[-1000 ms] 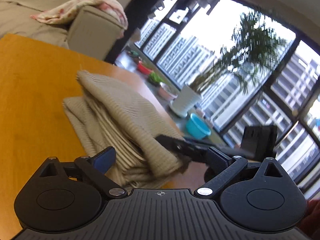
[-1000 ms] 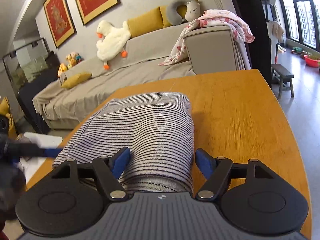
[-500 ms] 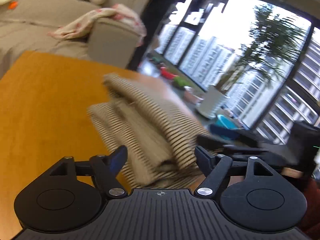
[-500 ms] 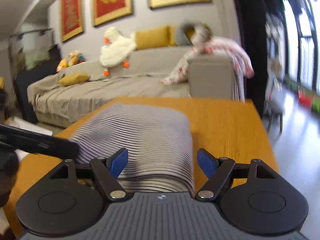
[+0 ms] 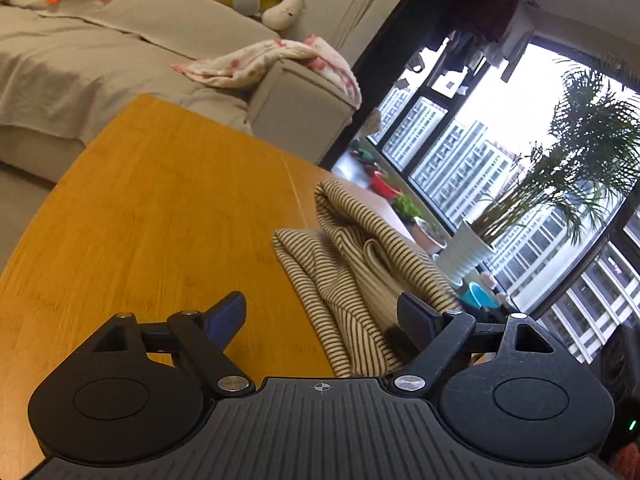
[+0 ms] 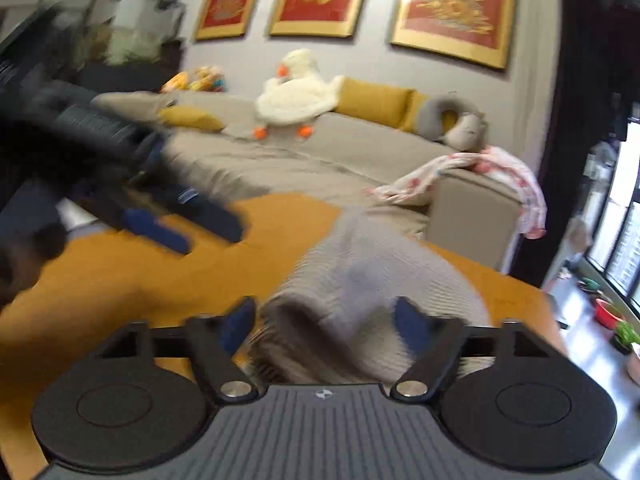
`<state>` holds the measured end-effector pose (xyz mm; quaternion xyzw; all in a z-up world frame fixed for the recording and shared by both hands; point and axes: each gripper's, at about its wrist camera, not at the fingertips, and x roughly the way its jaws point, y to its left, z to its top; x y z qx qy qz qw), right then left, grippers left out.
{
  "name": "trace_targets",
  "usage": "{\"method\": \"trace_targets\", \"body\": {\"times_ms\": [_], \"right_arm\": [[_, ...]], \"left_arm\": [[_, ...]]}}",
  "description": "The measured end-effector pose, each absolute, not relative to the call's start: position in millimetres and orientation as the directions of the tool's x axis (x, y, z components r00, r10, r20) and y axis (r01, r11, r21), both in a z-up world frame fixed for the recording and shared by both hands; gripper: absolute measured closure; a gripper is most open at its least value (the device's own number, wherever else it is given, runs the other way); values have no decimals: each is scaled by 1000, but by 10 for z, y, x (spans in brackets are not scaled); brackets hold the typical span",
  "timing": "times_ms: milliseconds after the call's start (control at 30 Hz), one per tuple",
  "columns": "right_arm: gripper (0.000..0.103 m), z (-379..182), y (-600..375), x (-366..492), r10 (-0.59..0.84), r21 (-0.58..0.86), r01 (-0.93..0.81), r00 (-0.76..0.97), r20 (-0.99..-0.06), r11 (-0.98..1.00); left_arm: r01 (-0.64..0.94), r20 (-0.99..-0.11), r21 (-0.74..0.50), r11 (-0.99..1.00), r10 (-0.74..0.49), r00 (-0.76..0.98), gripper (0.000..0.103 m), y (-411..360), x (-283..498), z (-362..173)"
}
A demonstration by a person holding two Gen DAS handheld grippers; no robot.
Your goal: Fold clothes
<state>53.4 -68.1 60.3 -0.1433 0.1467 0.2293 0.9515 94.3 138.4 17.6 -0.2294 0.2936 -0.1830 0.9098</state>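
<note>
Left gripper (image 5: 322,314): jaws spread wide, nothing between them but bare table top. The right-hand finger (image 5: 416,316) overlaps the near edge of the striped garment (image 5: 360,264); contact cannot be confirmed. The left-hand finger (image 5: 228,312), blue-padded, stands over bare wood.

Striped garment: a folded, rumpled bundle, lying ahead and to the right of the left gripper's fingers on the wooden table (image 5: 160,216), near the table's far right edge.

Right gripper (image 6: 326,316): jaws wide apart, gripping nothing. The garment (image 6: 372,280) sits between and just ahead of the fingers, badly blurred in the right wrist view; touching or not, cannot tell.

Left of the right gripper's fingers, the left gripper (image 6: 180,222) shows as a dark blur above the table (image 6: 120,280).

Beyond the table: grey sofa (image 5: 100,52), a floral blanket (image 5: 272,60) on its arm, a plush duck (image 6: 296,92).
</note>
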Motion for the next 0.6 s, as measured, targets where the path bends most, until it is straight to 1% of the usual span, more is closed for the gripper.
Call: {"method": "trace_targets", "body": {"times_ms": [33,100,167,200,267,300,333,367,400,433,467,533,600], "right_arm": [[48,653,-722,551,393,-184,-472,852,-346,862],[46,708,-753,544,369,-203,-455,860,-352,867],[37,654,-700,521,359,-258,-466,856,-371,846],[28,627,-673,509,353,-285,-471,855,-381,835],[27,524,-595,470,335,-339,-470,860,-385,815],[32,573,-633,471,338,-332,-467,862,-379,819],[39,621,-672,472,340,-326,-465,863,-373,823],[56,670,-710,473,342,-319,-463,865,-367,827],[67,719,-749,473,344,-313,-460,867,-361,831],[77,767,-787,474,346,-306,-458,868,-355,834],[79,816,-826,475,348,-300,-456,870,-349,838],[82,913,-903,477,352,-286,-452,873,-337,845],[83,1013,-981,479,357,-271,-448,875,-326,852]], "left_arm": [[193,-453,-526,828,-465,760,16,1382,949,168],[183,-459,-529,829,-460,760,16,1377,965,152],[172,-468,-533,828,-458,756,16,1350,1009,131],[167,-473,-534,829,-457,754,15,1328,1034,121],[170,-483,-529,831,-460,745,15,1277,1048,107],[175,-487,-525,833,-463,741,15,1250,1043,101],[182,-489,-522,833,-467,736,15,1227,1038,101],[202,-483,-533,821,-492,724,16,1192,1046,93],[222,-477,-546,808,-518,711,19,1155,1055,85],[242,-470,-558,794,-543,696,25,1119,1064,77],[262,-462,-570,779,-567,682,30,1083,1073,69],[320,-454,-575,753,-619,640,47,917,1095,42],[366,-454,-578,729,-660,599,50,768,1113,-15]]}}
